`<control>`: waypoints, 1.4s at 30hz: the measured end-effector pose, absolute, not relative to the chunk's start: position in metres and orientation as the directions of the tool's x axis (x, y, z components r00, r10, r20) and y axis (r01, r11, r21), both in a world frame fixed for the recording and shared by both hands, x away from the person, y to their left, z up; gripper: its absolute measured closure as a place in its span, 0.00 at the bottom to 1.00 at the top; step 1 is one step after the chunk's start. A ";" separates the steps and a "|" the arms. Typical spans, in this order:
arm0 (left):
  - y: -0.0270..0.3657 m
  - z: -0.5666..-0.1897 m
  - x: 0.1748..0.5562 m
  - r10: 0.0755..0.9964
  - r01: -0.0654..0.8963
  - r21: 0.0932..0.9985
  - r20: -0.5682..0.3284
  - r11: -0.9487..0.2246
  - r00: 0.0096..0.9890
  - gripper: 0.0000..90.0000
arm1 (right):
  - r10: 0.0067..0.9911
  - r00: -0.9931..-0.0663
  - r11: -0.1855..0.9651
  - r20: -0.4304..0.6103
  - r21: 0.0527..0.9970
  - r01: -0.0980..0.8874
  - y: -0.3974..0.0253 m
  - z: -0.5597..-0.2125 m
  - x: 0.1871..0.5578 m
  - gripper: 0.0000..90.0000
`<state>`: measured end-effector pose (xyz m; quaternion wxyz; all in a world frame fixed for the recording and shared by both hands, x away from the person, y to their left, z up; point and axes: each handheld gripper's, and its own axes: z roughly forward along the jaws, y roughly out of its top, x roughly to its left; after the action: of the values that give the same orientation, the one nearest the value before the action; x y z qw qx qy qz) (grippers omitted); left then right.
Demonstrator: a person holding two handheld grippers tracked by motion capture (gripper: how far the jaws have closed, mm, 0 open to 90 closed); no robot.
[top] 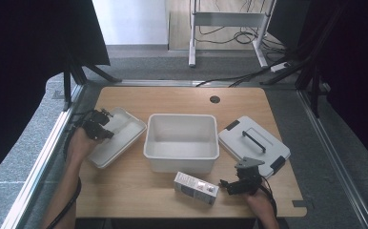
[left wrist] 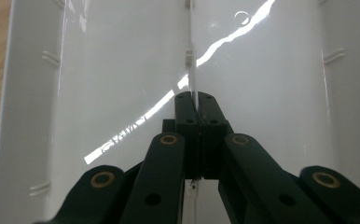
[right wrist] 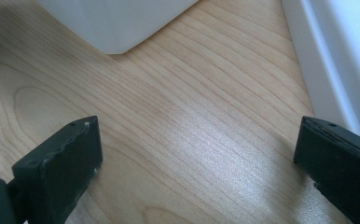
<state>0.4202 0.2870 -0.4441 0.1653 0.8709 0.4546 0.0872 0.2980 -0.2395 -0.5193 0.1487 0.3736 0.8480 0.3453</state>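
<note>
A shallow white tray (top: 120, 136) lies tilted on the left of the wooden table, its right end against the white bin (top: 179, 160). My left gripper (top: 106, 130) is at the tray's left end. In the left gripper view it (left wrist: 197, 109) is shut on the thin upright rib that runs down the middle of the tray (left wrist: 122, 70). My right gripper (top: 230, 185) is low at the front right, between a small carton (top: 196, 187) and the white lid (top: 253, 143). In its own view the right gripper (right wrist: 197, 144) is open over bare wood, with nothing between the jaws.
The empty bin stands in the table's centre; its corner (right wrist: 117, 23) is ahead of the right gripper. The lid with a black handle lies at the right, its edge (right wrist: 336, 56) close beside the right jaw. A cable hole (top: 214, 99) is at the back.
</note>
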 end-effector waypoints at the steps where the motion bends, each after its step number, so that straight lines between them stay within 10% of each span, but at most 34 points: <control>1: 0.287 -0.448 0.420 0.822 0.764 0.369 0.001 -0.530 0.570 0.99 | 0.736 -0.677 0.483 0.006 0.697 0.531 -0.239 -0.519 0.298 0.01; 18: 0.291 -0.481 0.411 0.815 0.756 0.388 -0.021 -0.528 0.580 0.97 | 0.737 -0.676 0.481 0.006 0.698 0.531 -0.239 -0.519 0.298 0.01; 42: 0.258 -0.443 0.356 0.737 0.608 0.598 -0.042 -0.522 0.675 0.14 | 0.737 -0.676 0.481 0.005 0.698 0.530 -0.239 -0.519 0.298 0.01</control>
<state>0.3562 0.2577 -0.4428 0.2965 0.8657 0.3884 0.1089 0.2981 -0.2395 -0.5194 0.1494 0.3738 0.8475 0.3459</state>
